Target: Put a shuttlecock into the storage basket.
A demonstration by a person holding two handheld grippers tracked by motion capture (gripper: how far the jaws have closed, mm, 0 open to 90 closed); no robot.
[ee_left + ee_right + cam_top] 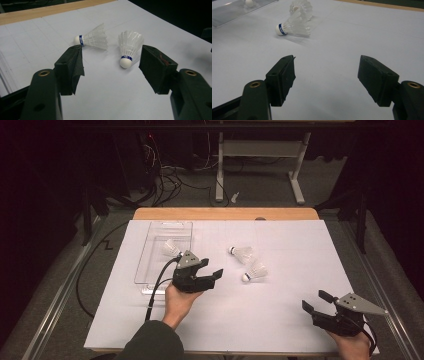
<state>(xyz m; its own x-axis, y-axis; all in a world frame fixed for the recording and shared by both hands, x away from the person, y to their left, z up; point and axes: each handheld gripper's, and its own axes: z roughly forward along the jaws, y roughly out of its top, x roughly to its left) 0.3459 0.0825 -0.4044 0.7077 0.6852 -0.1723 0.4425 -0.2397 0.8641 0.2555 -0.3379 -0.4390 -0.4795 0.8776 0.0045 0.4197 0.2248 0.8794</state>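
Three white shuttlecocks with blue-banded corks are here. One lies in the clear plastic tray (150,265) as shuttlecock (171,248). Two lie on the white sheet: the far shuttlecock (242,253) (93,38) and the near shuttlecock (255,271) (128,46). My left gripper (211,267) (111,53) is open just right of the tray, pointing at these two, nothing between its jaws. The near one's cork faces it, a little ahead of the jaws. My right gripper (315,300) (327,60) stands open and empty at the front right, with the same shuttlecock (293,26) farther ahead.
The white sheet (280,320) covers most of the wooden table (225,213). The tray (234,11) sits at the sheet's left-middle. A black cable (155,285) trails from the left gripper past the tray's near end. Table legs and cables stand on the floor behind.
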